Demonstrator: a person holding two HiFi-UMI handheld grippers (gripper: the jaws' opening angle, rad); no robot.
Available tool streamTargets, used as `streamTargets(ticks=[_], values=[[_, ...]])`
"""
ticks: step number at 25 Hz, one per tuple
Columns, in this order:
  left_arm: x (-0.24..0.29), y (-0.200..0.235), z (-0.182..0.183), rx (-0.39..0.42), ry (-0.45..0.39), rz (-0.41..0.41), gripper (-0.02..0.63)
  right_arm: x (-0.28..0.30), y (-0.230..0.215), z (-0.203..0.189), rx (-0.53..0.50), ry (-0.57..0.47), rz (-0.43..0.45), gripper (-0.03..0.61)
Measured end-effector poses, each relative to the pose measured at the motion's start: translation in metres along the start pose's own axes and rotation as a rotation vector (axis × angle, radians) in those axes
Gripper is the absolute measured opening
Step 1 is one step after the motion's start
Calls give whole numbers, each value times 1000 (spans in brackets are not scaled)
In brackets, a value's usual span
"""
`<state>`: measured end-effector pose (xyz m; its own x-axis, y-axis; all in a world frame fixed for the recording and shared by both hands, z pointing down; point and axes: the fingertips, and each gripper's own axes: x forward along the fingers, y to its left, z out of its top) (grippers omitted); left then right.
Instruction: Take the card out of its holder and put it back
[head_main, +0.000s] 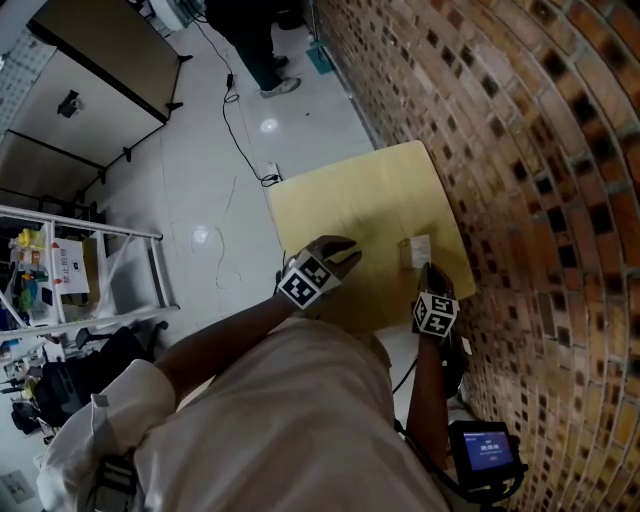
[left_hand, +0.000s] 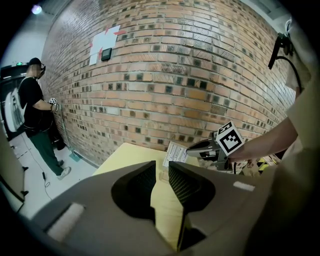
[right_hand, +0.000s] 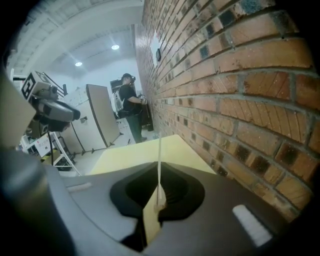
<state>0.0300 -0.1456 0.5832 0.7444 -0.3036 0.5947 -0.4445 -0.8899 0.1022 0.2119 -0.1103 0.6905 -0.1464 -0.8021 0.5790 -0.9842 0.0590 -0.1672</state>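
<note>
Plainly, the card is a thin, flat white rectangle with fine print. It is pinched upright in the right claw, above the smooth pale-yellow counter and beside the rough brick wall. The left claw holds nothing, its 2 cross-hatched black pads narrowly apart.

No legible text, card included

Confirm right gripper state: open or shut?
Shut on the card. In its own view the right gripper has its jaws pinching the card edge-on, no gap.
</note>
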Motion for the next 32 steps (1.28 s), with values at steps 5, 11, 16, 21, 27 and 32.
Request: streamTargets(ticks=[5, 11, 16, 21, 27, 32], values=[[1, 2, 4, 1, -8, 0, 100, -17, -8, 30, 2, -63, -15, 15], [-3, 11, 4, -11, -22, 21, 100, -50, -27, 68, 38, -156, -50, 15], [-11, 34, 0, -32, -33, 76, 98, -80, -53, 81, 57, -198, -109, 15], [-21, 73, -15, -50, -28, 165, 94, -96, -83, 68, 65, -188, -174, 15], [-34, 119, -50, -104, 27, 261, 92, -118, -108, 35, 85, -134, -248, 15], [-35, 139, -71, -195, 37, 303, 92, -132, -123, 16, 113, -121, -278, 15]])
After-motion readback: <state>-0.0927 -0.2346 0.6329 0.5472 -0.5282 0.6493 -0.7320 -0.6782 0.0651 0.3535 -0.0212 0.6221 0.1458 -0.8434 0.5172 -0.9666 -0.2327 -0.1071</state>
